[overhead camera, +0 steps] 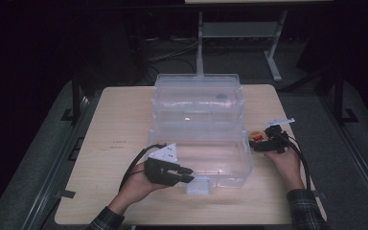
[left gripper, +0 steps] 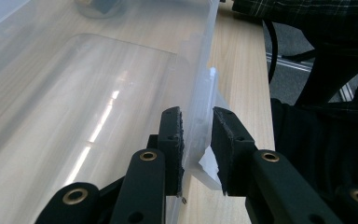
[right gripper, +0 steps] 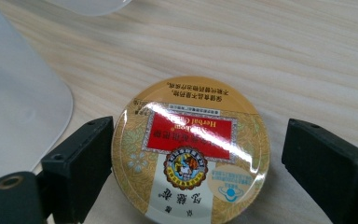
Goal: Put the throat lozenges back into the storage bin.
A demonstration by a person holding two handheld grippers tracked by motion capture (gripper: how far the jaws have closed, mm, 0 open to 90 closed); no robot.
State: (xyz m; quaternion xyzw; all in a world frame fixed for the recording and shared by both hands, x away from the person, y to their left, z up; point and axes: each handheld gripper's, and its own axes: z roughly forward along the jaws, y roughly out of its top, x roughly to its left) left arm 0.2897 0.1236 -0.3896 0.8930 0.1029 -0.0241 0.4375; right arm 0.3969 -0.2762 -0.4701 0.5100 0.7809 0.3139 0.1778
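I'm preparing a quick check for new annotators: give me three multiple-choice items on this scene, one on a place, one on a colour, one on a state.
1. Where does the round tin lie?
A. inside the clear box
B. on the table beside the box
C. on the floor

2. What colour is the label panel in the tin's middle?
A. red
B. blue
C. black

3. How does the left gripper stand?
A. away from the box
B. jaws on either side of the clear box's front wall
C. holding the tin

Key: 1 B, wood grain surrounds it; 2 A, the right gripper view shows red; 3 B, the wall runs between its jaws.
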